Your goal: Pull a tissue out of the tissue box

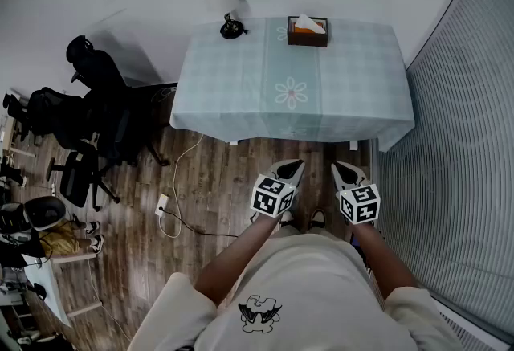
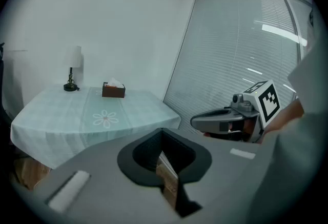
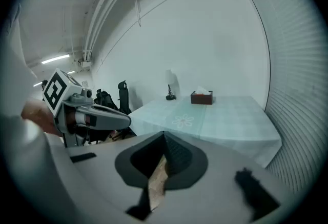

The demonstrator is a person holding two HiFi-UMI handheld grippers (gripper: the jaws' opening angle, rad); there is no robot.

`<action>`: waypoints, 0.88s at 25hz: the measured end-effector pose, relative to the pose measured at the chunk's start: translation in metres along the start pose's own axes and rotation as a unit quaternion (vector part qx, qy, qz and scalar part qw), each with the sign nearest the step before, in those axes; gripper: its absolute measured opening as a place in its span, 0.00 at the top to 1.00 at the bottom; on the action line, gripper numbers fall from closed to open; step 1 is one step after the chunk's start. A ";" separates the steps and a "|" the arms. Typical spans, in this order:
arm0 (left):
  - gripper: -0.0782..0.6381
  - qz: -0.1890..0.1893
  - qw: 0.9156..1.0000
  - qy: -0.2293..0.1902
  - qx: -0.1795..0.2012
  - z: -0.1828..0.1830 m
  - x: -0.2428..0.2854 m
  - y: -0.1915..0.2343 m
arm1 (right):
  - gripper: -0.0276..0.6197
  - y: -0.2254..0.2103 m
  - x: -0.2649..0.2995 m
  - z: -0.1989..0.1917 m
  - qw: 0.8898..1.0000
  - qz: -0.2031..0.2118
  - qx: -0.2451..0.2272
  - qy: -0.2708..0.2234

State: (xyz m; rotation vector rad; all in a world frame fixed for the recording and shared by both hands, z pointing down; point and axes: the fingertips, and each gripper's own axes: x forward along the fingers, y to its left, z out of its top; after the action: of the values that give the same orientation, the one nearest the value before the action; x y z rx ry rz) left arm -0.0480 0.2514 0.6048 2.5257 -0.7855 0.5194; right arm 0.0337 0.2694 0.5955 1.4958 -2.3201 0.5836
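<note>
Right in front of you, both tools are held low and close to your body. The left tongs are closed on nothing, and the right tongs are pinched fully shut and empty too. They sit side by side, just apart, tilted a little downward. Neither is over the table yet; a strip of wooden floor lies between them and its near edge.

So the job hasn't started, and the step in hand looks like the approach. Past the near edge comes the flower print at the table's middle. Beyond that, the tissue box sits at the far edge, slightly right of centre. A white tissue stands up out of its slot. The lamp is to its left along the same edge, apart from the box.

It's a long reach, so step right up to the near edge first. Open one pair of tongs before you arrive. Aim for the upright tuft rather than the box wall, and pinch it well down. I'd expect a light box to lift with the pull, so bring the other tongs down on its rim and draw straight up.
</note>
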 end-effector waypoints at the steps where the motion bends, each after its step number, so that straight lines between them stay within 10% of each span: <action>1: 0.88 0.000 1.000 0.001 0.000 0.001 0.001 0.000 | 0.94 -0.001 0.001 0.001 1.000 0.000 0.000 0.001; 22: 0.88 0.007 1.000 -0.006 -0.029 -0.008 -0.017 0.037 | 0.94 0.034 0.038 0.006 0.999 0.024 0.004 0.021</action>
State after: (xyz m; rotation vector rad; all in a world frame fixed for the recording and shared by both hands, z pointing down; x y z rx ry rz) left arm -0.0857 0.2355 0.6147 2.4742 -0.8117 0.4811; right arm -0.0124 0.2495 0.6030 1.4222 -2.3301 0.6320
